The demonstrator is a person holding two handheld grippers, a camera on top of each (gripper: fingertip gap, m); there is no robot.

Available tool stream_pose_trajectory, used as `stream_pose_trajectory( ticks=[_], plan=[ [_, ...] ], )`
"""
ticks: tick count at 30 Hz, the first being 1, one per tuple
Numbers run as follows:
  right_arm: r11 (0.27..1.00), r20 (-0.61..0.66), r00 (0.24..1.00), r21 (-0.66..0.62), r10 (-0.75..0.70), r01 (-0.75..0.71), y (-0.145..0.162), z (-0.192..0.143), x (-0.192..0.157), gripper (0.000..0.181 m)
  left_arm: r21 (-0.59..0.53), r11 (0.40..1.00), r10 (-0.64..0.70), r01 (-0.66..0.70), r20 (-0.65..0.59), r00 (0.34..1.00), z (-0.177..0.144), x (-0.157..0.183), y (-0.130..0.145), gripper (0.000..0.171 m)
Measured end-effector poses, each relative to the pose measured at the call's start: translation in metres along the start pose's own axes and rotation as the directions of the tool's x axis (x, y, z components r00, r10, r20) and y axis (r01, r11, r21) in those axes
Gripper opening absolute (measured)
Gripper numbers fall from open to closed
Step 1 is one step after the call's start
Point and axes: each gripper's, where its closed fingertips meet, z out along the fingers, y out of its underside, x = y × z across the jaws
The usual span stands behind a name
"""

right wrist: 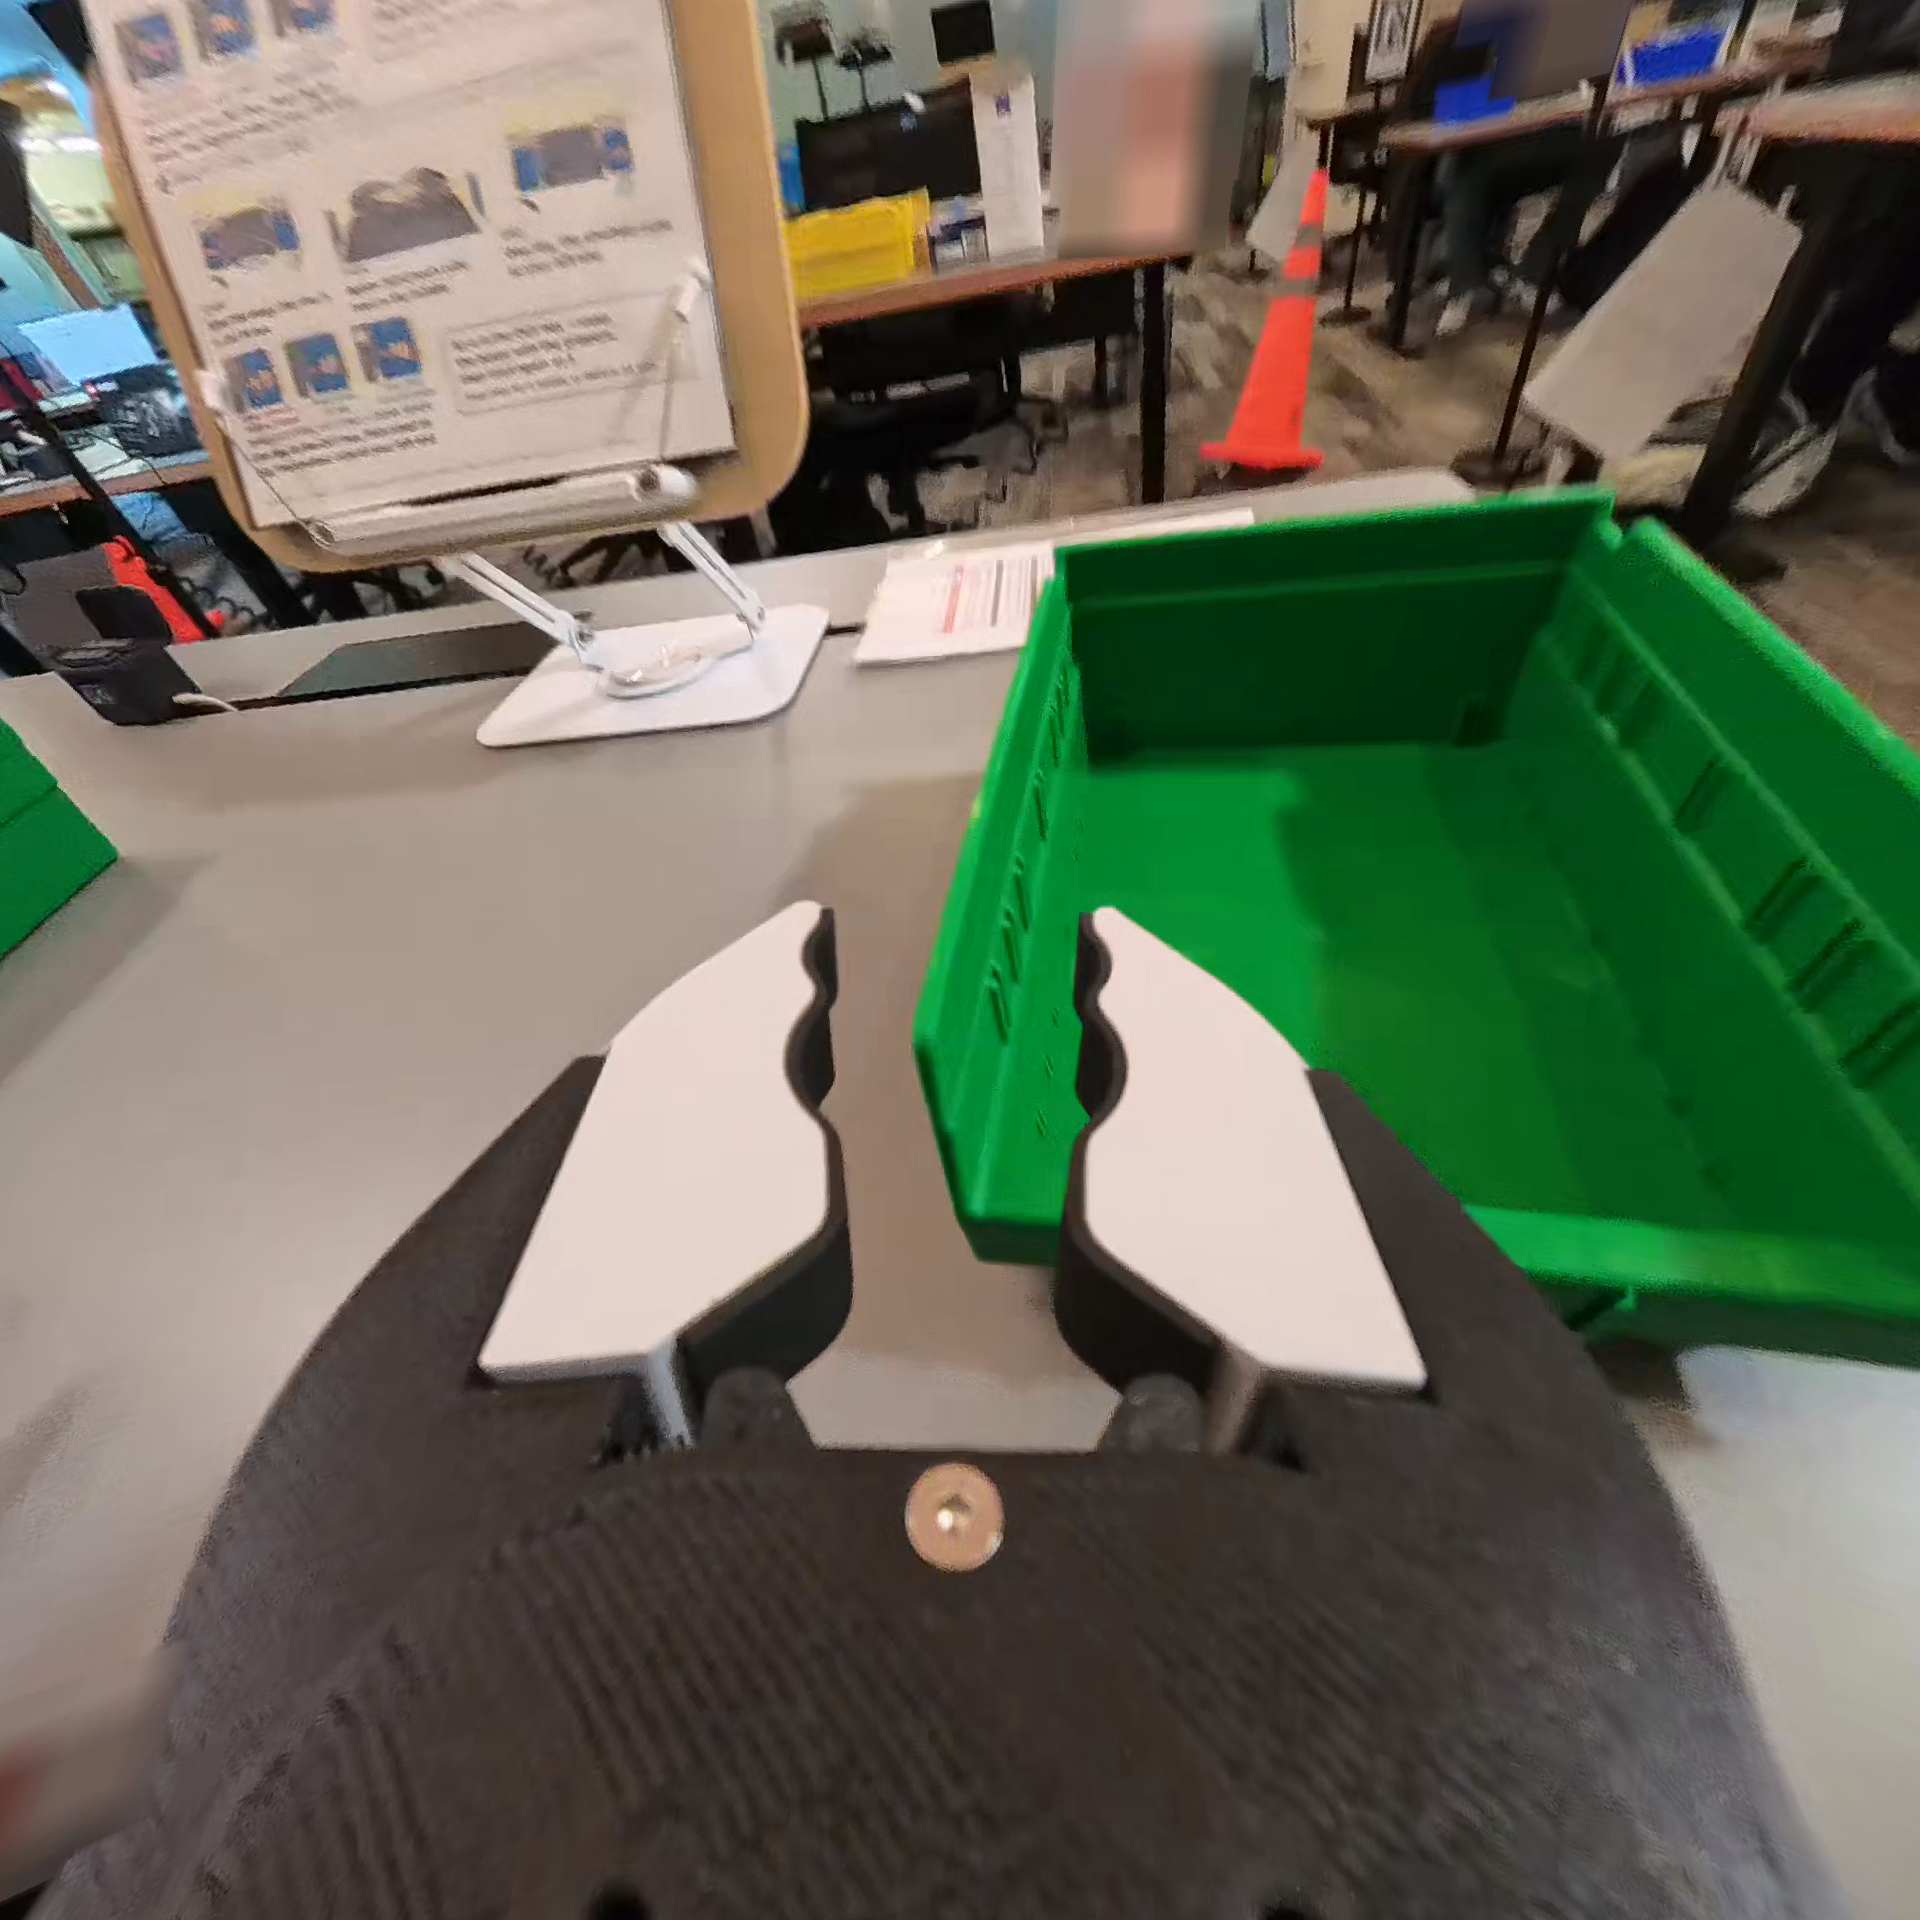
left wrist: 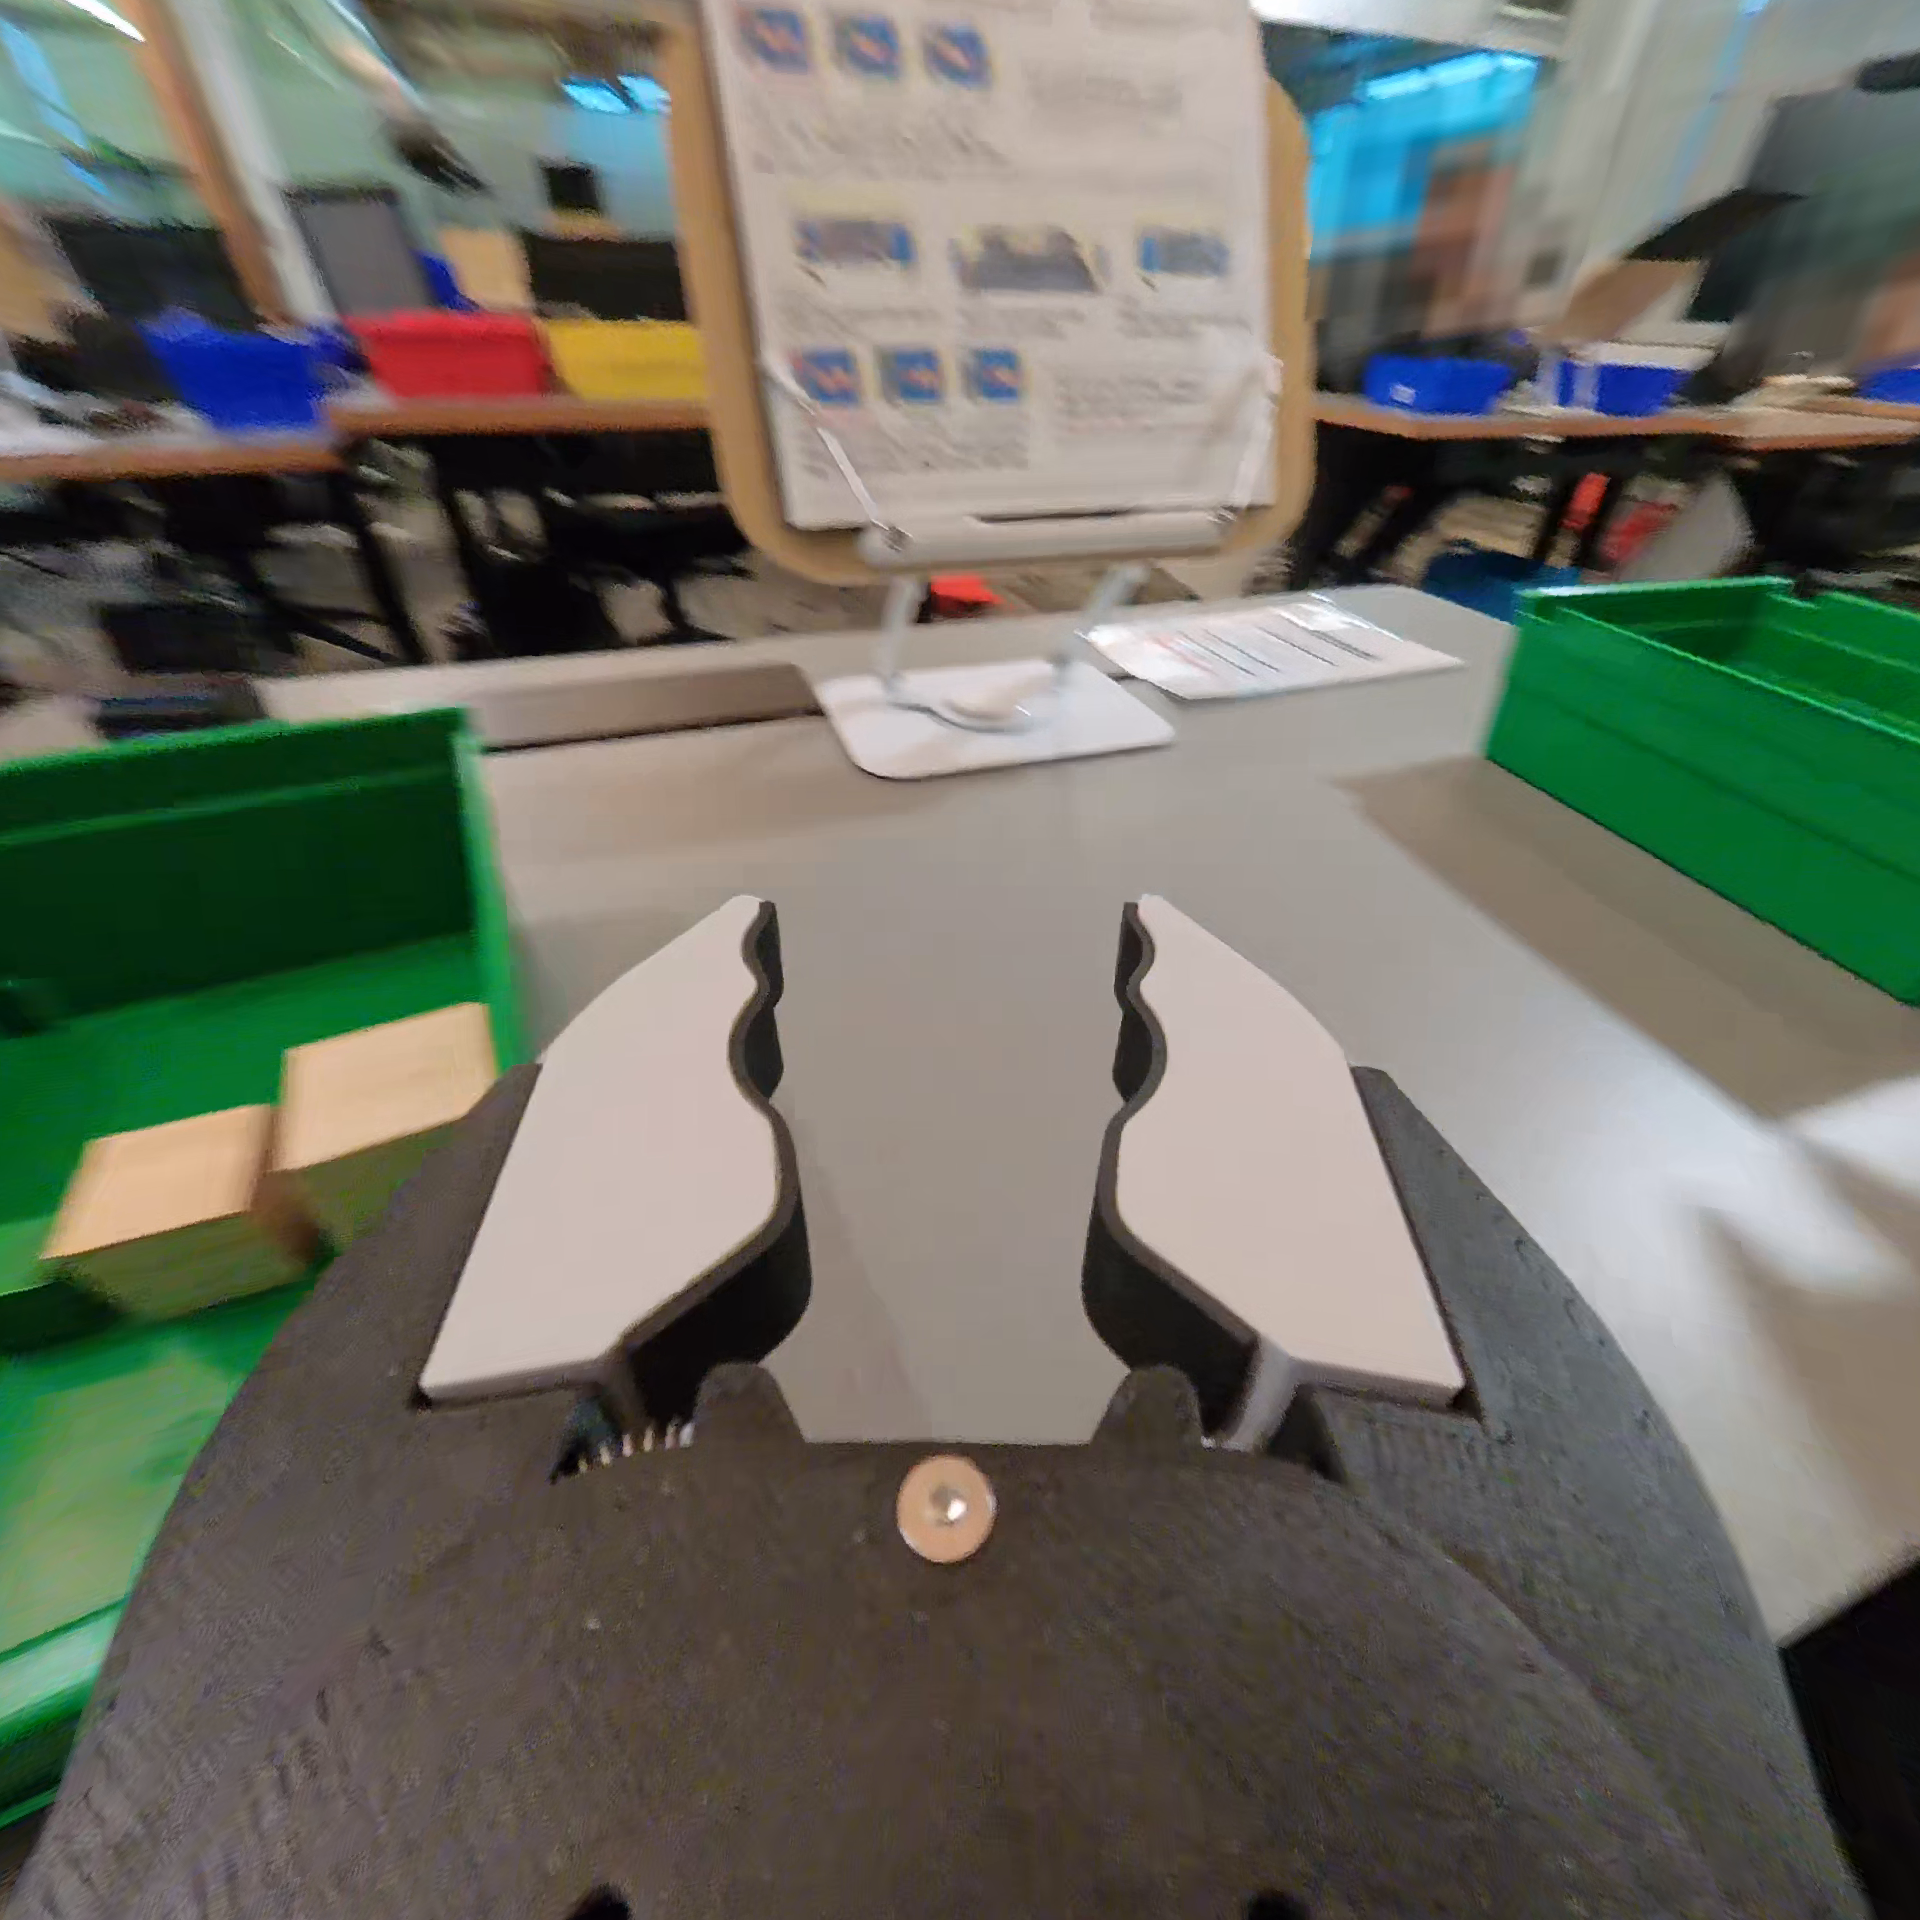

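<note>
Taking the document stand [left wrist: 987, 717] at the back of the grey table [left wrist: 935, 852] as the landmark, and going left to right: left of it and nearer sits a green bin [left wrist: 249, 831] holding 2 tan wooden blocks [left wrist: 177, 1195], which touch each other. The left gripper [left wrist: 948, 935] hangs over bare table in front of the stand, jaws spread wide with nothing between them; the blocks are the nearest things to it, just to its left. The right gripper [right wrist: 954, 940] is also parted and empty, its right finger [right wrist: 1195, 1122] over the near left corner of a second green bin [right wrist: 1455, 883], right of the stand, which holds nothing. Behind that bin lies 1 sheet of paper [right wrist: 956, 603].

Risk, as I judge it: the right finger sits close to the bin wall and could knock or shove the bin if it drops or swings right. The left view is motion-blurred, so the blocks' exact edges are hard to fix.

Count: 2 grippers, 2 green bins, 2 blocks, 1 stand, 1 sheet
</note>
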Motion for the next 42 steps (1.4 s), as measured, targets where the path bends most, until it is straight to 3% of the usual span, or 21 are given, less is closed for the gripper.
stream_pose_trajectory(
  ticks=[3, 6, 10, 12, 14, 23, 28, 33, 39, 42],
  plan=[
    [0.998, 0.045, 0.998, -0.049, 0.047, -0.045, 0.018, 0.009, 0.000, 0.044, 0.035, 0.996, 0.075, -0.081, 0.134, 0.988, -0.011, -0.028, -0.011, 0.063],
    [0.989, 0.041, 0.998, -0.137, -0.054, 0.059, 0.042, 0.020, -0.003, 0.041, 0.025, 0.990, 0.132, -0.141, 0.213, 0.968, -0.015, -0.048, -0.012, 0.062],
    [0.936, -0.063, 0.948, -0.192, -0.312, 0.295, 0.049, 0.024, 0.007, 0.023, -0.020, 0.994, 0.111, -0.109, 0.196, 0.974, -0.012, -0.060, 0.003, 0.062],
    [0.916, -0.077, 0.928, -0.209, -0.364, 0.342, 0.049, 0.024, 0.005, 0.007, -0.042, 0.997, 0.075, -0.069, 0.179, 0.981, -0.011, -0.065, 0.009, 0.062],
    [0.907, -0.099, 0.916, -0.219, -0.389, 0.361, 0.049, 0.024, 0.007, 0.008, -0.047, 0.998, 0.047, -0.040, 0.172, 0.984, -0.011, -0.070, 0.011, 0.062],
    [0.967, -0.080, 0.981, -0.196, -0.179, 0.161, 0.048, 0.015, 0.023, 0.005, -0.071, 0.997, 0.012, 0.001, 0.182, 0.983, -0.012, -0.081, 0.018, 0.063],
    [0.953, -0.105, 0.962, -0.198, -0.252, 0.228, 0.046, 0.016, 0.021, 0.007, -0.084, 0.996, 0.022, -0.007, 0.188, 0.982, -0.010, -0.081, 0.020, 0.063],
    [0.965, -0.049, 0.965, -0.065, -0.256, 0.253, 0.022, 0.012, -0.006, 0.040, -0.099, 0.995, 0.000, 0.020, 0.193, 0.981, -0.010, -0.084, 0.023, 0.063],
    [0.956, -0.004, 0.957, 0.032, -0.291, 0.291, 0.008, 0.008, -0.042, 0.035, -0.184, 0.983, 0.017, 0.026, 0.227, 0.974, -0.007, -0.091, 0.038, 0.062],
    [0.950, 0.026, 0.950, 0.013, -0.311, 0.311, 0.015, 0.012, -0.056, 0.033, -0.222, 0.974, 0.031, 0.035, 0.289, 0.957, -0.007, -0.103, 0.046, 0.046]
  ],
)
